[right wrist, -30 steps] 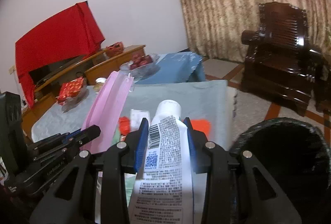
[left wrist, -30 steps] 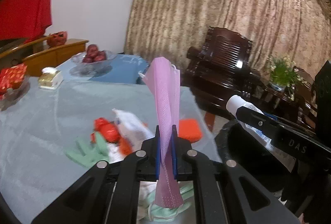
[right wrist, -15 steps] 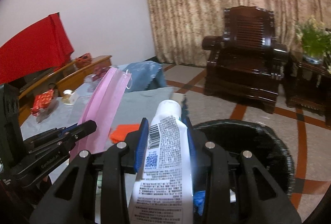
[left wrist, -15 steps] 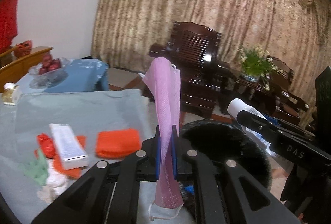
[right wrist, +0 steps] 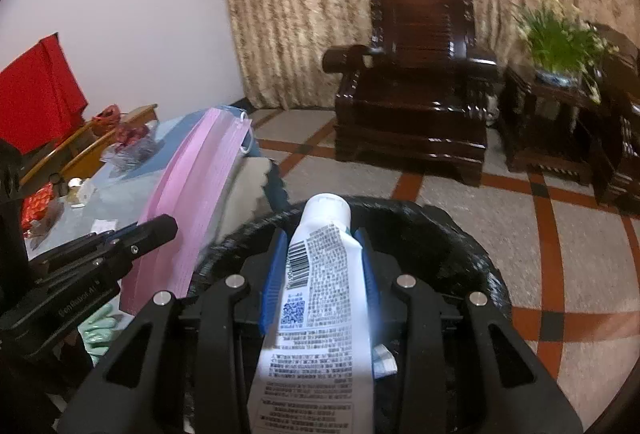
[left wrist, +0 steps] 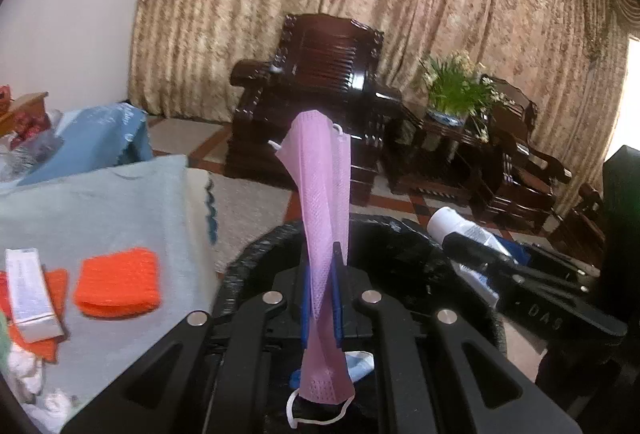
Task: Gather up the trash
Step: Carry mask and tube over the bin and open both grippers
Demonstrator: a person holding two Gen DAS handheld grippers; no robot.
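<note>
Pink mask (left wrist: 322, 201) upright, white tube (right wrist: 320, 274) tilted – both over black bin (right wrist: 460, 234).

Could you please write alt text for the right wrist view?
The right tongs clamp a white tube over a black-lined trash bin. At left, the left tongs hold a pink face mask; a dark wooden armchair stands behind.

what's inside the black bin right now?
Inside the black bin, a light-blue mask and a small white scrap show near the bottom. The grippers, the pink mask and the white tube cover the rest.
</note>
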